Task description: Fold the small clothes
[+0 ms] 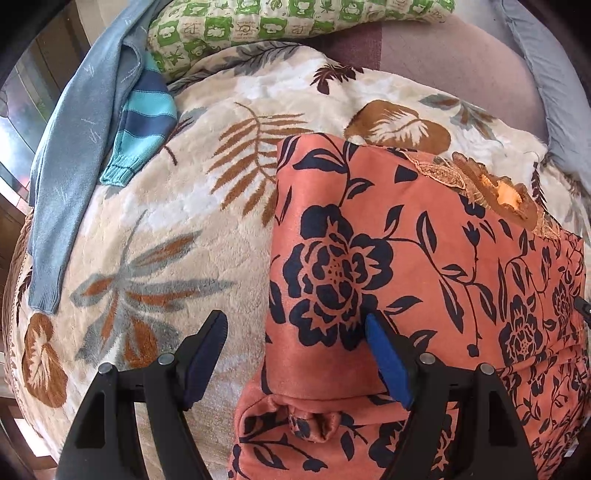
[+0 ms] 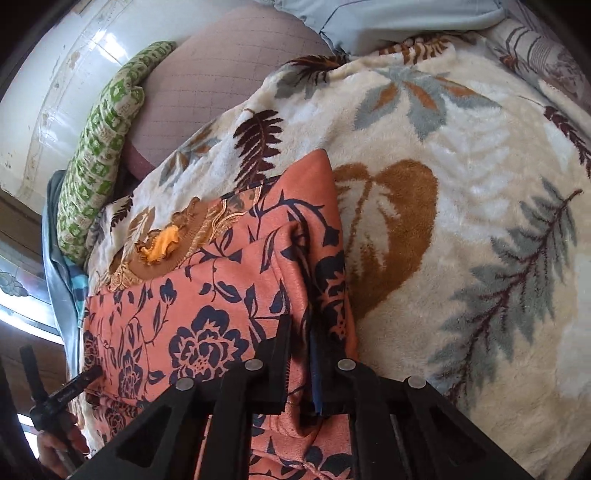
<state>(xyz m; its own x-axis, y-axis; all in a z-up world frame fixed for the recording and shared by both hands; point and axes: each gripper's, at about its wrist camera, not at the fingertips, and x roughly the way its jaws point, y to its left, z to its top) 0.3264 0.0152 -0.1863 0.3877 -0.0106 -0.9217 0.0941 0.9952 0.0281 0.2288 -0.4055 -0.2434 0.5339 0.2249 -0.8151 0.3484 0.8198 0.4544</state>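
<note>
An orange garment with dark blue flowers [image 1: 406, 236] lies partly folded on a cream leaf-print blanket [image 1: 177, 229]. Its embroidered brown neckline [image 1: 495, 184] is at the far right. My left gripper [image 1: 295, 321] is open, hovering over the garment's left folded edge, with one finger over the blanket and the other over the cloth. In the right wrist view, the same garment [image 2: 207, 295] lies left of centre. My right gripper [image 2: 300, 332] is shut on the garment's right folded edge. The left gripper's tool shows at the lower left [image 2: 62, 395].
A grey-blue sweater [image 1: 74, 155] and a blue-striped knit [image 1: 147, 118] lie at the blanket's far left. A green patterned pillow [image 1: 280, 22] lies at the back, beside a mauve sheet [image 1: 450, 55]. A white wall [image 2: 74, 62] stands behind.
</note>
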